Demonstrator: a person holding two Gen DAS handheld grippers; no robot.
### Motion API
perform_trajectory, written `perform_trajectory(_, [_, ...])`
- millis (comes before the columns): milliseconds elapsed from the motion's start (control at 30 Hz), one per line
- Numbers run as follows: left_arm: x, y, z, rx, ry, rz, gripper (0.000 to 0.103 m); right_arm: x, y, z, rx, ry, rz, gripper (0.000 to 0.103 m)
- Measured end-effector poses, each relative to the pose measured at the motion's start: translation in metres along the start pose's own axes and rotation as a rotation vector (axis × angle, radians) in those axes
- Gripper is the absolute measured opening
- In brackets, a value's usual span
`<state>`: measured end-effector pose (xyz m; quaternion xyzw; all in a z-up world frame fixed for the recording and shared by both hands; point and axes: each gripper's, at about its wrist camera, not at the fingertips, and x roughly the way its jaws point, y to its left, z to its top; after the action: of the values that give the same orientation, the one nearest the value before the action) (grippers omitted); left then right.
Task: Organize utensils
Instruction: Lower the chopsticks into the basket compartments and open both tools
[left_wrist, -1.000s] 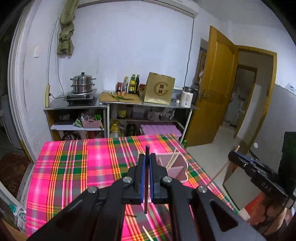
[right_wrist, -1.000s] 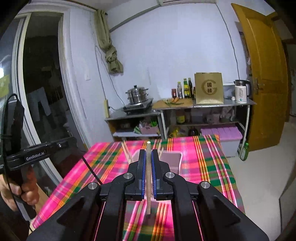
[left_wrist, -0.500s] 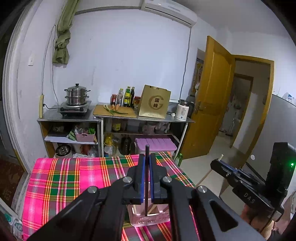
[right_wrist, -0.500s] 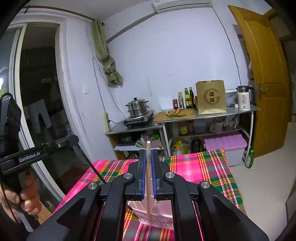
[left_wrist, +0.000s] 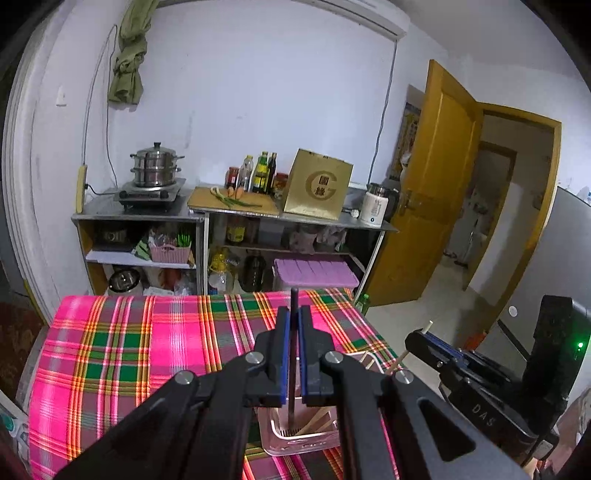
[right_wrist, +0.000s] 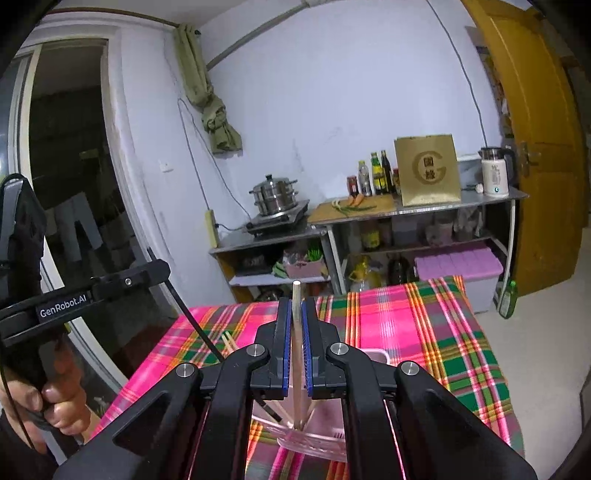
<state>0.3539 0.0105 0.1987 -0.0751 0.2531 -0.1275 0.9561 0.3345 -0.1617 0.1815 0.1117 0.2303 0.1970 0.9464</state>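
Gripping thin round chopsticks: left claw (left_wrist: 291, 354) black (left_wrist: 292, 369), right claw (right_wrist: 295, 350) wooden (right_wrist: 296, 332)

"GenRobot.AI": white lettering on left gripper (right_wrist: 291, 339) body, seen from right wrist view. "DAS": on right gripper (left_wrist: 424, 338) housing, seen from left wrist view. Gold box (left_wrist: 317, 184): large "G" logo enclosing two Chinese characters.

**Even indoor light, heavy fisheye bend**

You get soft, cool, even light on the pale painted wall (left_wrist: 258, 92) ahead of both grippers, with no hard shadows. To the left of your right gripper, the dark glass doorway (right_wrist: 70, 166) reads nearly black. Edges bow strongly, corners vignette to black. Focus stays sharp; the pink plaid tablecloth (left_wrist: 147, 350) looks oversaturated.
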Motion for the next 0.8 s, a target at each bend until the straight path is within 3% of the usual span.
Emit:
perform_trajectory(433, [0.034,0.008,-0.032,-0.01,0.099,0.012,0.005,0.03,-0.014,-0.03,0.015,0.095,-0.016,0.006])
perform_trajectory(667, [0.033,0.008,-0.034,-0.014,0.106,0.02,0.006,0.029,-0.012,-0.029,-0.005,0.12,-0.033,0.007])
perform_trajectory(733, [0.03,0.009,-0.034,-0.014,0.106,0.011,0.009,0.024,-0.011,-0.028,-0.009,0.111,-0.036,0.021])
perform_trajectory(800, [0.024,0.009,-0.034,-0.01,0.098,0.018,0.016,0.015,-0.012,-0.027,-0.005,0.096,-0.029,0.022])
